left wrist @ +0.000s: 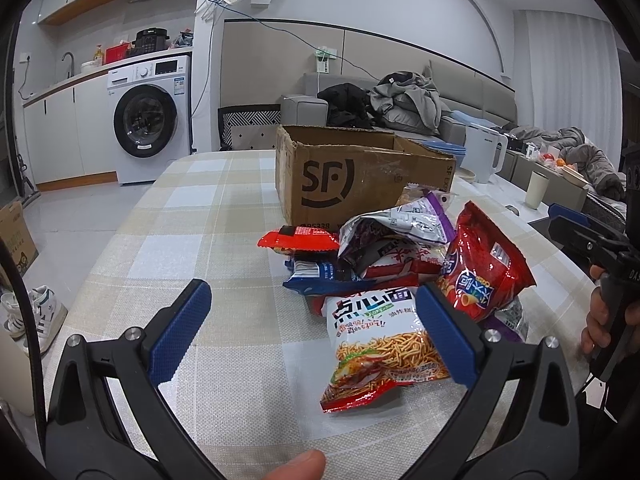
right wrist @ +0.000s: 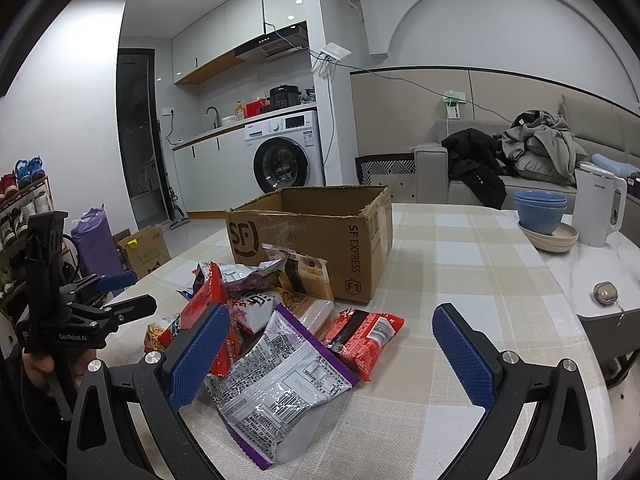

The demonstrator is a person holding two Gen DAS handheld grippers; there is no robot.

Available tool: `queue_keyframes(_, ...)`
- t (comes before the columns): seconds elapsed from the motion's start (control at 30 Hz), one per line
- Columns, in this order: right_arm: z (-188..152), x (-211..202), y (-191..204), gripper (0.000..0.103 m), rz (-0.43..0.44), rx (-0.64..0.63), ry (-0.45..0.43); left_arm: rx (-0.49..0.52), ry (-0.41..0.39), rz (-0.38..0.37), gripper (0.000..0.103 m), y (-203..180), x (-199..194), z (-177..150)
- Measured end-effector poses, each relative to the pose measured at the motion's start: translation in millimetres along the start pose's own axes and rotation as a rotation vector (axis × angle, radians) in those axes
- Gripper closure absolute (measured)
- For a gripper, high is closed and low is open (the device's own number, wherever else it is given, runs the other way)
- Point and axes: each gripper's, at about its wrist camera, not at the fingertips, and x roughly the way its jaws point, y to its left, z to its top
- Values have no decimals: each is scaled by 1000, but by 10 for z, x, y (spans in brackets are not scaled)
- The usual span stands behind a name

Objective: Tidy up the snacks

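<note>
On the checked tablecloth, just in front of the open cardboard box, your snacks lie in 1 loose heap, bags overlapping each other. Your left gripper is spread wide and holds nothing; its right finger sits over the edge of the noodle bag. Your right gripper is also wide open and empty, hovering over the silver-and-purple bag, with the small red packet just beside it. If you close on slick, puffy foil near a corner, I judge the bag may squirt out or drag its neighbours toward the table edge. Pinch 2 overlapping bags and 1 may drop short of the box. Both grippers work the same pile, so they could knock together.
</note>
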Motion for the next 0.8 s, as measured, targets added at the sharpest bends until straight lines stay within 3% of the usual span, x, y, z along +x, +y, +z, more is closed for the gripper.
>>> queue_keyframes(0.8, 4, 58, 8, 0, -10, -1, 34, 17, 11, 1, 1, 22, 6, -4)
